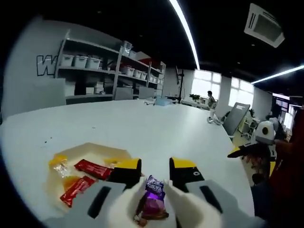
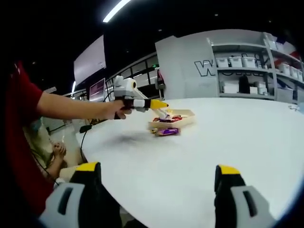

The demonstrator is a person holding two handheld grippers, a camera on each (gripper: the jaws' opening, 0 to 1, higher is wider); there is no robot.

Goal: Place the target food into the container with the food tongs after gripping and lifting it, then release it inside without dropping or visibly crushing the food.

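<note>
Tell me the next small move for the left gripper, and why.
Probably lower the left gripper and close it gently on the purple-wrapped snack. Its jaws stand apart with the snack lying on the white table between them, beside the tray, not in it. The right gripper hangs open, far off.

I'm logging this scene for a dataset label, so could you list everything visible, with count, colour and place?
Shallow cream tray: one, on the white table, beside the left gripper.
Red snack packets: two, in the tray.
Clear-and-yellow wrapped sweets: at least two, at the tray's left end.
Purple wrapped candy: one, on the table just outside the tray, between the left gripper's fingers.
White round table: one, under everything.
Grey shelving with white bins: along the far wall.
Left gripper: yellow-tipped fingers open astride the candy.
Right gripper: fingers open, over bare table.
</note>
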